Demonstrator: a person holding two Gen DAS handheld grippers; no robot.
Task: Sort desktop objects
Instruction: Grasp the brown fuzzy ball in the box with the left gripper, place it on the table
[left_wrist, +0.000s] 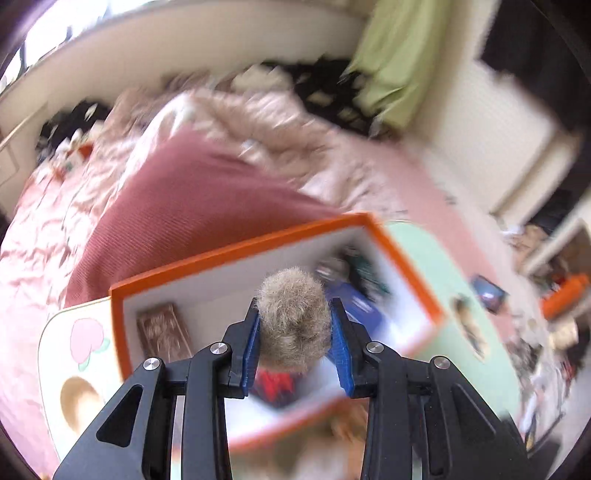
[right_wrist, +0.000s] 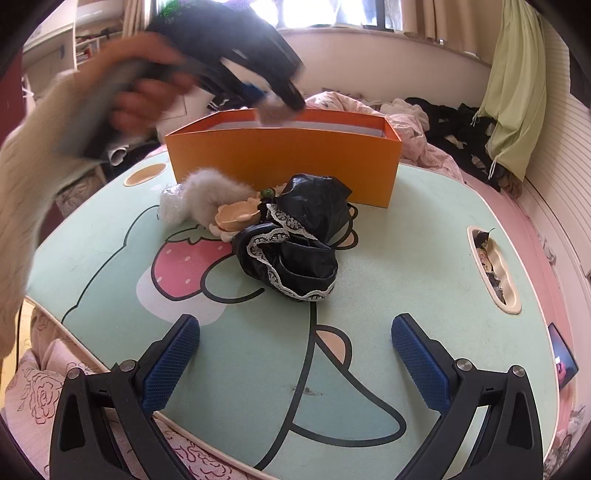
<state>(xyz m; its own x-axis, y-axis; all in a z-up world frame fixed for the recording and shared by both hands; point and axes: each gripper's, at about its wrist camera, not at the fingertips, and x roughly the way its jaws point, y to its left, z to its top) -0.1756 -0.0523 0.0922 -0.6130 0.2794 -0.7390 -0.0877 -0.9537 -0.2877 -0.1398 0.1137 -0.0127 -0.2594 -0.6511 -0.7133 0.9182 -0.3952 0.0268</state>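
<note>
The room is a bedroom: a mint-green lap table (right_wrist: 424, 229) with a cartoon print stands on a bed with pink bedding. The landmark is the orange box (right_wrist: 282, 162), which sits at the far side of the table.

The left gripper (left_wrist: 295, 325) holds a tan fur ball (left_wrist: 293, 317) between its blue pads; the jaws are narrow and press on its two sides. In the right wrist view the ball (right_wrist: 273, 110) hangs just above the far rim of the box. The ball is almost round, so no clear long axis or pointing direction can be told.

The right gripper (right_wrist: 295, 354) is wide open and empty, well in front of the box.

Some things already lie inside the box. In front of the box remain a white fluffy piece (right_wrist: 207, 195), a peach flower clip (right_wrist: 236, 218) and a black lace-trimmed bundle (right_wrist: 299, 243). So the sorting seems to be partly done.
</note>
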